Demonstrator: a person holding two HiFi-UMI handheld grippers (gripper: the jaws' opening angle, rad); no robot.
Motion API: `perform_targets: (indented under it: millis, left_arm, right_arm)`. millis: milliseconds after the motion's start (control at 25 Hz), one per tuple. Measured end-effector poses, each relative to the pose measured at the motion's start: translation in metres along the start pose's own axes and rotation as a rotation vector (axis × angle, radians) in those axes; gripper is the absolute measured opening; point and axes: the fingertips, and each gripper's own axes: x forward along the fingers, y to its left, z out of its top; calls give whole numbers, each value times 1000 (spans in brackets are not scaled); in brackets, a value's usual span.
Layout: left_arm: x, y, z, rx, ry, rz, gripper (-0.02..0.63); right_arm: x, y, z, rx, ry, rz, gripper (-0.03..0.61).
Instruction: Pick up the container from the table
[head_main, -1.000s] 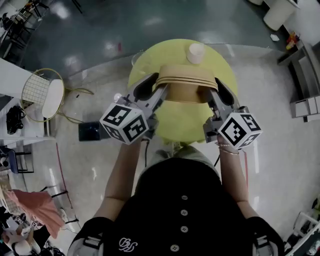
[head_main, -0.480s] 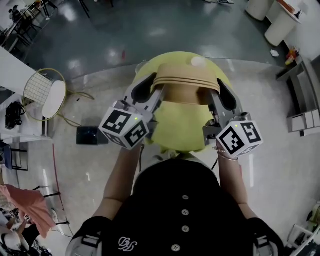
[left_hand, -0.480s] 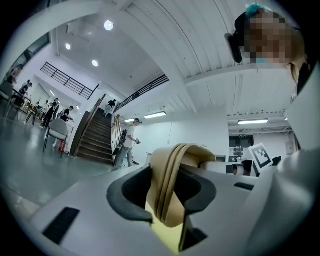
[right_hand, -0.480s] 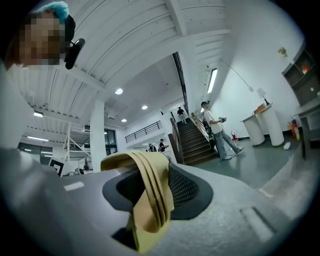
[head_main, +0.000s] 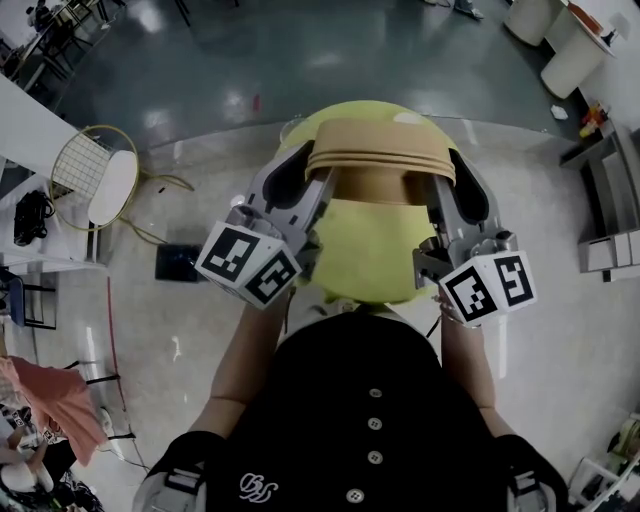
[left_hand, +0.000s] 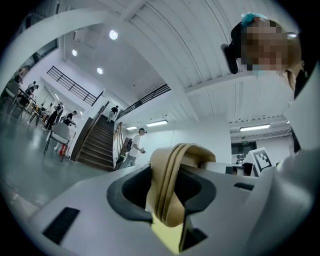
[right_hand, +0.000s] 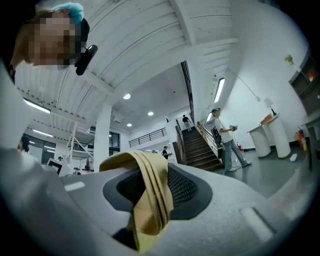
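Note:
A tan paper container (head_main: 380, 166) with a ridged rim hangs above the round yellow table (head_main: 365, 250). My left gripper (head_main: 312, 178) is shut on its left rim and my right gripper (head_main: 447, 183) on its right rim. In the left gripper view the rim (left_hand: 170, 180) is pinched between the dark pads (left_hand: 131, 192) of the gripper (left_hand: 167, 197). The right gripper view shows the same rim (right_hand: 150, 197) clamped by the gripper (right_hand: 150, 205). Both pairs of jaws have just been closing on that rim. A white cup (head_main: 408, 118) peeks out behind the container.
A wire-backed chair with a white seat (head_main: 98, 186) and a dark box (head_main: 180, 262) stand on the floor at the left. White round stands (head_main: 572, 52) and a grey shelf (head_main: 612, 200) are at the right. A person (right_hand: 226, 140) stands by a staircase (right_hand: 197, 147).
Both grippers have risen with the container, which now looks larger and nearer. It has come up off the table and covers most of the white cup.

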Motion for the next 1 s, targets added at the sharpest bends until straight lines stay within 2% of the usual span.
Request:
perform_targets:
  millis: [200, 640, 1000]
  left_arm:
    - [0, -3, 6, -19, -40, 3, 121]
    - [-4, 2, 10, 81, -34, 19, 121]
    - [-3, 5, 1, 22, -22, 49, 121]
  right_arm:
    - [-2, 1, 6, -18, -20, 6, 110]
    - [4, 0, -9, 13, -5, 3, 102]
    - [5, -4, -16, 11, 15, -7, 100]
